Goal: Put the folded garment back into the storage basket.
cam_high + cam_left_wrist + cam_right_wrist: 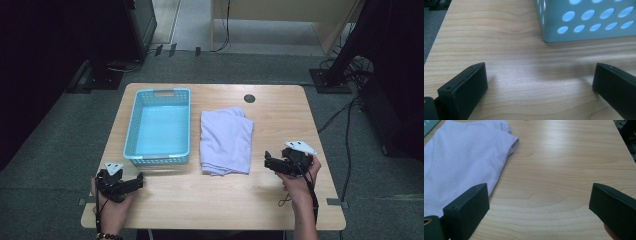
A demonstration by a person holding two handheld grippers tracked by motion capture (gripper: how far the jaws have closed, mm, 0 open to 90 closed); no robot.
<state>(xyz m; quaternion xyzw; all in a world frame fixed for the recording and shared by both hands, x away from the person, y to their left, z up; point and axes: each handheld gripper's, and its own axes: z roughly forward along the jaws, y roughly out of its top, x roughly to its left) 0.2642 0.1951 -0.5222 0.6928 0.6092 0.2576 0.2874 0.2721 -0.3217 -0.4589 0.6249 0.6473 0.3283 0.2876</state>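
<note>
- Wooden table (220,200) runs under both grippers, bare wood between each pair of jaws.
- Blue basket (159,125) sits just ahead of the left gripper, a bit to its right; holed wall close in the left gripper view, not touching.
- Folded lilac cloth (226,140) lies flat ahead-left of the right gripper, near its left jaw in the right gripper view, beside the basket.
- Left gripper (134,181) low over the near table edge, jaws spread wide, holding nothing.
- Right gripper (267,161) near the cloth's right edge, jaws spread wide, empty.
</note>
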